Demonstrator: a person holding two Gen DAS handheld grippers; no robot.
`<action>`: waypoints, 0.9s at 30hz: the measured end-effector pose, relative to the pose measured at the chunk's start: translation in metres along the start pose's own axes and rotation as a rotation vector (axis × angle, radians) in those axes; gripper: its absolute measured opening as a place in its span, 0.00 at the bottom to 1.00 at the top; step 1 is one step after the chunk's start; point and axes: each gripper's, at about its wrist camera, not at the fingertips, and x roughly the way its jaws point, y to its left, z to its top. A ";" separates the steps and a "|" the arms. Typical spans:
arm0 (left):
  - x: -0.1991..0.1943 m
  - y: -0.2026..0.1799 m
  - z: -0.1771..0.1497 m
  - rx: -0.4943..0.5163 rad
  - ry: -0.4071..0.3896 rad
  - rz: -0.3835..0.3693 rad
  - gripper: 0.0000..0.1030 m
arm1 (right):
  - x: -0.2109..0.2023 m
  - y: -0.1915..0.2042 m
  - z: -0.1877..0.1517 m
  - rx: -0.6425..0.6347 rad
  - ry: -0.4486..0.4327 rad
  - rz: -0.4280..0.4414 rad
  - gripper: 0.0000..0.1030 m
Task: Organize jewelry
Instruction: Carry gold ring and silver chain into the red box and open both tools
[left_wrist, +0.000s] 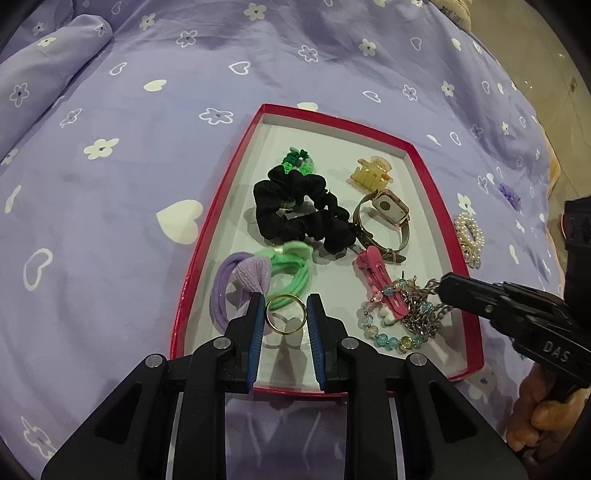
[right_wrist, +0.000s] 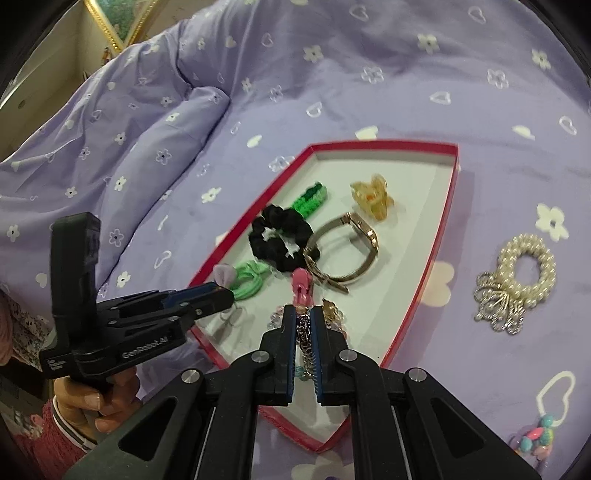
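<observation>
A red-rimmed box (left_wrist: 216, 206) (right_wrist: 448, 206) lies on a purple bedspread and holds jewelry. My left gripper (left_wrist: 286, 306) holds a gold ring (left_wrist: 286, 314) between its blue pads, low over the box's near left part. My right gripper (right_wrist: 302, 317) (left_wrist: 448, 286) is closed on a silver chain (right_wrist: 303, 332) (left_wrist: 424, 310) over the box's near right part. Inside also lie a black scrunchie (left_wrist: 299, 210), green and purple hair ties (left_wrist: 258, 273), a pink clip (left_wrist: 376, 280), a beaded bracelet (left_wrist: 384, 332), a watch (left_wrist: 388, 214) and an amber claw clip (left_wrist: 371, 173).
A pearl scrunchie (right_wrist: 517, 277) (left_wrist: 469, 232) lies on the bedspread right of the box. A colourful bead piece (right_wrist: 535, 439) lies at the near right. A folded ridge of bedspread (right_wrist: 147, 140) rises at the left. A small purple flower item (left_wrist: 509, 194) lies far right.
</observation>
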 end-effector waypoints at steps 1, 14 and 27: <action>0.002 0.000 0.000 0.003 0.009 0.003 0.20 | 0.002 -0.001 0.000 0.002 0.009 0.000 0.07; 0.011 0.000 -0.003 0.003 0.031 0.028 0.20 | 0.014 -0.002 -0.001 -0.022 0.056 -0.045 0.07; 0.011 0.000 -0.002 0.001 0.037 0.040 0.21 | 0.017 0.000 0.000 -0.027 0.072 -0.046 0.08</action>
